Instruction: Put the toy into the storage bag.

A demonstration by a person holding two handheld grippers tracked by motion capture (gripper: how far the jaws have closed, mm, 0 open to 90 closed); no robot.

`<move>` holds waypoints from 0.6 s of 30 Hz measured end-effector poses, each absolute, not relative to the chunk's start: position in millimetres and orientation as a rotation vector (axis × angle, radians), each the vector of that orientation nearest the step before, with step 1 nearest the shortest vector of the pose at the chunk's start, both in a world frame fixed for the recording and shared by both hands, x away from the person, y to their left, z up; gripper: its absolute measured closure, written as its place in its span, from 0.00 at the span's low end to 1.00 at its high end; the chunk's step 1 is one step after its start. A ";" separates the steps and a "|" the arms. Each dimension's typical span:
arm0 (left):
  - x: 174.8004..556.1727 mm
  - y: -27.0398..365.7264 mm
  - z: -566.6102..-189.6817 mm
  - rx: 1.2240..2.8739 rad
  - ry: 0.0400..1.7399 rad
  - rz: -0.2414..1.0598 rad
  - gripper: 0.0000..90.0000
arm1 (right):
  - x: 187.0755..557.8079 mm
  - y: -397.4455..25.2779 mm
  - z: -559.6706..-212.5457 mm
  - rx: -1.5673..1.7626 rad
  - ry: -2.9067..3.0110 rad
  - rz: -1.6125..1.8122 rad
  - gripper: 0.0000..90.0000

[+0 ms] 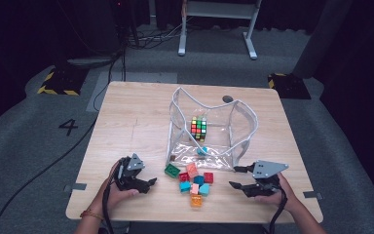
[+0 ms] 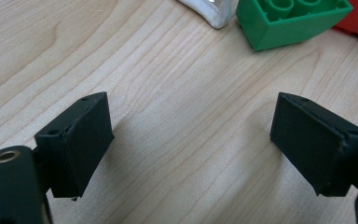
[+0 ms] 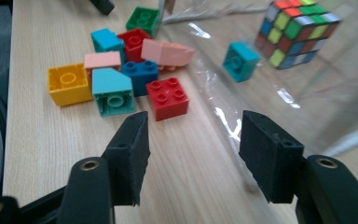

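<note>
A clear plastic bag [image 1: 209, 127] with a white zip rim stands open on the wooden table [image 1: 126, 122]. Inside it are a colour cube [image 1: 198, 127] and a teal brick [image 1: 202, 150]. Several loose bricks lie in front of the bag: green [image 1: 172, 170], red [image 1: 208, 177], orange [image 1: 196, 200] and others. My left gripper [image 1: 152, 182] rests open at the front left, pointing at the green brick [image 2: 289, 21]. At the front right my right gripper [image 1: 237, 177] is open, with the red brick [image 3: 169, 97] and the bag's edge [image 3: 223, 107] just ahead of it.
A dark round hole [image 1: 228, 99] sits in the table behind the bag. Beyond the table are a white desk frame [image 1: 219, 29], cables and yellow-black striped floor plates [image 1: 58, 83]. The table's left half is bare wood.
</note>
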State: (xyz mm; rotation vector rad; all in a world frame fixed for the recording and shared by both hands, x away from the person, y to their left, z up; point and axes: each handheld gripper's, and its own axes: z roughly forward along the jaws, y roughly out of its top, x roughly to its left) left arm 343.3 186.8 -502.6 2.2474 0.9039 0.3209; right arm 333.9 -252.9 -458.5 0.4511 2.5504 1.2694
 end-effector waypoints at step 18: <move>343.3 186.8 -502.6 2.247 0.904 0.321 0.14 | 359.6 -187.1 -492.6 0.378 2.653 1.175 0.52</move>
